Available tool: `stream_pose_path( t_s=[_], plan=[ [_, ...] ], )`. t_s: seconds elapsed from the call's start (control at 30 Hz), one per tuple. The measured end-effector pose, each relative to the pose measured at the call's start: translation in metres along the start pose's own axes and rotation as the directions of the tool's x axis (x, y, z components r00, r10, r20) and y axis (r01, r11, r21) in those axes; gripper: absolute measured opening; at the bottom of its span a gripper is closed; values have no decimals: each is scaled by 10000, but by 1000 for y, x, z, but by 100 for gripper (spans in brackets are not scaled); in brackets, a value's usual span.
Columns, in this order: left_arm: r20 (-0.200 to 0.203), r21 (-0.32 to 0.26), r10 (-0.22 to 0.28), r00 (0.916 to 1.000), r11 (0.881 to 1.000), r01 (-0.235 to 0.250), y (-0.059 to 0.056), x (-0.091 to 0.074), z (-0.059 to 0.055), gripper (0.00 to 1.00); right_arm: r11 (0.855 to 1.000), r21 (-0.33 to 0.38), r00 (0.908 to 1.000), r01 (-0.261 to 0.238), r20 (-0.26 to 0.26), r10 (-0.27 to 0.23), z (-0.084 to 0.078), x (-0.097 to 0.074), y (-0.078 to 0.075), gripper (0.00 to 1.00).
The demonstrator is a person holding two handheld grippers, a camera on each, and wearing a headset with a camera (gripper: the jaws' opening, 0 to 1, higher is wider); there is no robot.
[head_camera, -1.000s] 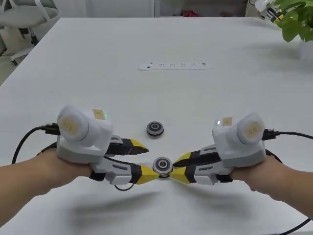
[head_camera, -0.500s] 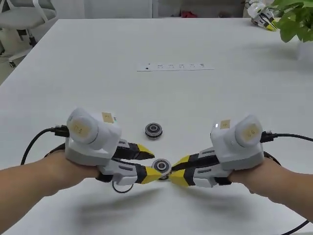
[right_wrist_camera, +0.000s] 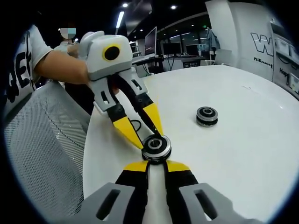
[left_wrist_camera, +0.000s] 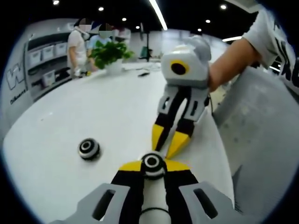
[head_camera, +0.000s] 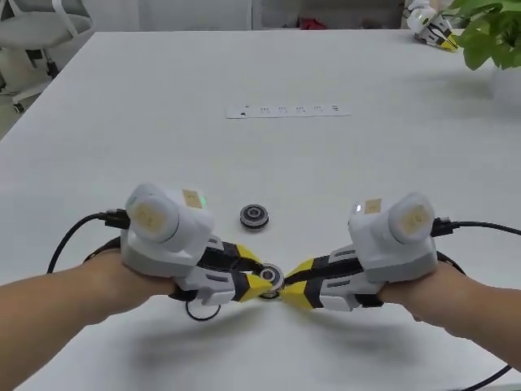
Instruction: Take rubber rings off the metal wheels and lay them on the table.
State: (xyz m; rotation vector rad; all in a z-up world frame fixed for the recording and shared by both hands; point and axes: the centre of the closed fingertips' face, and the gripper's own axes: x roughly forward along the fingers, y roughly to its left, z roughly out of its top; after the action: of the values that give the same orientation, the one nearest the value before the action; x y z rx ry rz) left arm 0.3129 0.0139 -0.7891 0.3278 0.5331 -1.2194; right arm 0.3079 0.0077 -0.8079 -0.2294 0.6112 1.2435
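A metal wheel with a black rubber ring (head_camera: pixel 271 277) hangs just above the white table (head_camera: pixel 163 122), between my two grippers. My left gripper (head_camera: pixel 259 275) comes in from the left, its yellow-tipped jaws shut on the wheel (left_wrist_camera: pixel 153 163). From the right, my right gripper (head_camera: pixel 291 281) is shut on the wheel's near edge (right_wrist_camera: pixel 156 147). A second wheel (head_camera: pixel 254 216), with its ring on, lies flat on the table just behind them; it also shows in the left gripper view (left_wrist_camera: pixel 88 148) and the right gripper view (right_wrist_camera: pixel 207 115).
A white power strip (head_camera: pixel 287 110) lies farther back at the table's middle. A green plant (head_camera: pixel 492 32) stands at the far right corner. Cables trail from both grippers toward the near edge. People stand beyond the table (left_wrist_camera: pixel 84 46).
My left gripper's jaws, open a second ago with one tip beside the wheel, have closed onto it. The left gripper has shifted slightly to the right; the right gripper has stayed put.
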Motion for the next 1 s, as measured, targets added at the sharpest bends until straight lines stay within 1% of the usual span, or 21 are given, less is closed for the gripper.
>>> stream_pose_path(
  t_s=[0.3, 0.47, 0.53, 0.63, 0.77, 1.0],
  plan=[
    [-89, 280, 225, 9997, 9994, -222, 2, 3, 0, 14, 9995, 324, 9999, 60, 139, -64, 2, 0, -3, 9],
    [-45, 298, 350, 9994, 9989, -348, 2, 3, 0, 13, 9987, 509, 9998, 37, 180, -46, 2, 0, -3, 10],
    [-5, 254, 362, 9993, 9990, -362, 2, 3, 0, 13, 9983, 577, 9998, 20, 198, -31, 2, 0, -3, 8],
    [-4, 364, 400, 9992, 9985, -400, 2, 3, 0, 13, 9968, 793, 9999, 20, 152, -32, 0, -2, -4, 2],
    [-31, 489, 454, 9990, 9978, -452, 1, 3, 0, 13, 9965, 831, 9999, 43, 125, -53, 0, -2, -3, 1],
    [-76, 609, 534, 9985, 9967, -529, 1, 3, 0, 12, 9884, 1510, 9996, 142, 233, -180, -1, -2, -5, 0]
  ],
)
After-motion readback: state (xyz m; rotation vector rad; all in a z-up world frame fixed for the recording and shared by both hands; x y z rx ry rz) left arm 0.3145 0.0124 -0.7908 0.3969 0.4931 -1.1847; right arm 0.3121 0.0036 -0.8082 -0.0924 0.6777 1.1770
